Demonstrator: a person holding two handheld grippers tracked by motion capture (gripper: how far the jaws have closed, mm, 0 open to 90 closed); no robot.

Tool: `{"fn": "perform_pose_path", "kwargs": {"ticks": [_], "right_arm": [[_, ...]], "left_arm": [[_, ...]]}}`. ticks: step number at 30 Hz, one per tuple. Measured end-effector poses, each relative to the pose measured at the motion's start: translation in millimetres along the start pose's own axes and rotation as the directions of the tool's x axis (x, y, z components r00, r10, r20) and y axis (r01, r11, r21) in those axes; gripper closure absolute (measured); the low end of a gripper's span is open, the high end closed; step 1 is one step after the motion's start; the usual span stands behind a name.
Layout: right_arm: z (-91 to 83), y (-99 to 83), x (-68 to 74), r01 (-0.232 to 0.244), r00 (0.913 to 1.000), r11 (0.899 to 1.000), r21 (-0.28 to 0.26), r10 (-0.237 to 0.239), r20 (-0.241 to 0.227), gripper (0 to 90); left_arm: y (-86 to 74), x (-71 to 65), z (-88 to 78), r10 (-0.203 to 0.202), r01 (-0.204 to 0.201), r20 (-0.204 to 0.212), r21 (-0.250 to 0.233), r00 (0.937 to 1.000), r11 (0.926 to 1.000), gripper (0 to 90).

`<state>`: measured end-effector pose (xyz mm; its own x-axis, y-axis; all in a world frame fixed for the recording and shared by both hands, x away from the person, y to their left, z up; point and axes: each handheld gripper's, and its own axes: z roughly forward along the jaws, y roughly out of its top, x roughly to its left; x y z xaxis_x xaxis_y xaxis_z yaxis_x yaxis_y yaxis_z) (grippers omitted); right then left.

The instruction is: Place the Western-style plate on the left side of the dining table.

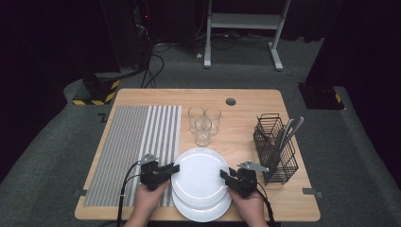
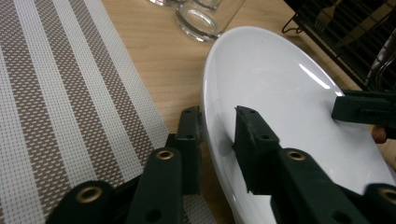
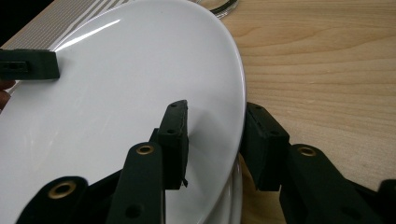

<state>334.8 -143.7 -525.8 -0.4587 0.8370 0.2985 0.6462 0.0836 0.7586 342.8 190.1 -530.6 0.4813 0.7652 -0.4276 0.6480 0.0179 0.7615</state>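
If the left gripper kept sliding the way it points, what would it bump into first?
Its fingers already straddle the top plate's rim, so the plate first; beyond that, probably the right gripper at the opposite rim.

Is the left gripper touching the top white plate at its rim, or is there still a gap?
Cannot tell. In the left gripper view the left gripper straddles the rim of the top plate, one jaw above, one below, but pad contact is not plain.

Glasses [image 1: 204, 122] block path beyond plates [image 1: 198, 176]; cutlery basket [image 1: 275, 149] crowds right; striped mat [image 1: 135, 151] left lies flat, passable.
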Motion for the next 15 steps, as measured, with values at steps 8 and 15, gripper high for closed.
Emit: {"fn": "perform_pose_path", "kwargs": {"ticks": [8,15], "right_arm": [[-0.5,-1.1,1.3,0.006,0.9999,1.0,-0.004,-0.006,0.008,63.1],[-0.2,-2.6,1.4,0.007,1.0,1.0,-0.003,-0.007,0.005,63.2]], "left_arm": [[-5.3,-6.0,-11.6,0.024,-0.023,-0.01,0.05,0.9997,0.9985,56.9],[-19.0,-17.7,-17.2,0.056,-0.054,-0.018,0.067,0.9983,0.9963,56.1]]}}
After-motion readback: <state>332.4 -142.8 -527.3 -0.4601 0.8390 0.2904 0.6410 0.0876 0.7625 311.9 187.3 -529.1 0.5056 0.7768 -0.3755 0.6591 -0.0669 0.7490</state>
